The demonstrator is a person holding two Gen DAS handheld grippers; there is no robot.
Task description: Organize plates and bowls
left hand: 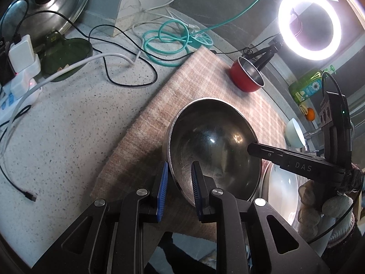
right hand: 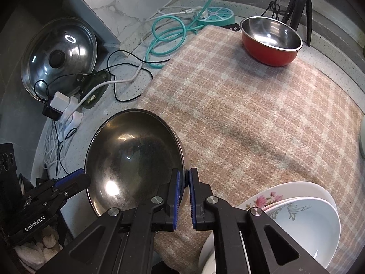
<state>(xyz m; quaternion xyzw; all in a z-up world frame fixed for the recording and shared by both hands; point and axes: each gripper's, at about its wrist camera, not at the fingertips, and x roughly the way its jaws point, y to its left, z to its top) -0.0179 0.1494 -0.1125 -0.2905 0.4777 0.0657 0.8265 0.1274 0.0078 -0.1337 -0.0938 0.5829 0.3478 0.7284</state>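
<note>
Currently held by both tools: one steel bowl (left hand: 212,150), lifted and tilted over the plaid cloth (left hand: 182,86).

Left wrist view. Left gripper (left hand: 180,187) straddles the near rim of the steel bowl, one blue finger (left hand: 162,191) outside the wall, the other inside; fingers look clenched on the rim. Right gripper (left hand: 252,148) reaches in from the far side of the bowl, its fingers at the opposite rim. Readable on its body: "DAS". Red bowl (left hand: 246,75) stands beyond the steel bowl on the cloth, near the ring light (left hand: 310,22). A pale bowl (left hand: 294,132) sits further out past the steel bowl, at the cloth's edge.

Right wrist view. Right gripper (right hand: 183,196) is closed on the rim of the steel bowl (right hand: 134,157), wall pinched between the blue pads. Left gripper (right hand: 73,180) holds the opposite rim; printed on it: "GenRobot.AI". Stacked china plates (right hand: 296,207), flowered, lie just beside the steel bowl on the cloth (right hand: 251,118). Red bowl (right hand: 271,38) is well apart, at the cloth's far corner. Pot lid (right hand: 59,54) leans beyond the steel bowl, off the cloth on the counter (right hand: 127,45).

Handling, as judged: steel bowl is rigid, light, smooth and likely slippery; grip at the rim. China is fragile; set down softly.
</note>
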